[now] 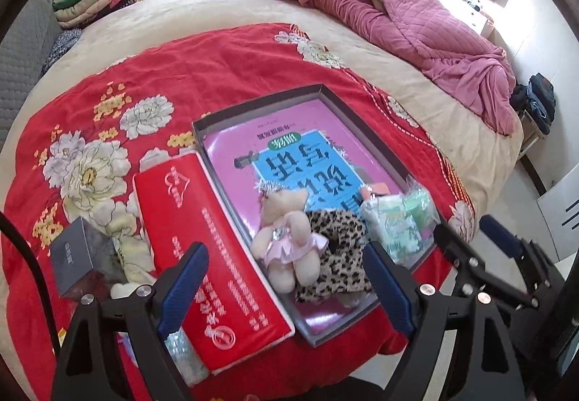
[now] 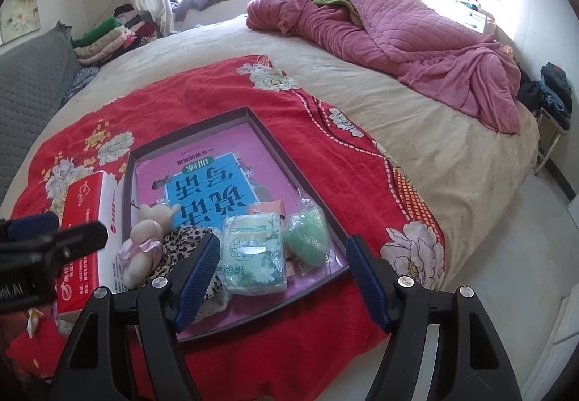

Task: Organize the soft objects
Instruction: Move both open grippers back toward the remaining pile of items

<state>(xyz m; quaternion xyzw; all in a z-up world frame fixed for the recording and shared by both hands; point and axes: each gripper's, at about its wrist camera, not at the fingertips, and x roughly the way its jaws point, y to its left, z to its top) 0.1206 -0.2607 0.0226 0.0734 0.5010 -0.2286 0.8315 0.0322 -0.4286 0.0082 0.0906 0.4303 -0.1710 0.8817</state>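
Soft things gathered in the shallow tray (image 1: 202, 126) on the bed; both tongs empty above it.

The left tongs (image 1: 286, 288) stand wide apart with nothing between the pads, low centre of the left view, over the plush bear (image 1: 286, 238) and leopard-print cloth (image 1: 340, 256); the right tongs (image 2: 282, 288) are likewise apart and empty, low centre of the right view, over the tissue pack (image 2: 253, 252), with the green bagged item (image 2: 307, 238) just beside it; the red tissue box (image 1: 217, 256) lies outside the tray, touching its left wall; if that box goes in next, I judge it best to approach squarely, clamp across its narrow width, and set it in the bare upper part of the tray.
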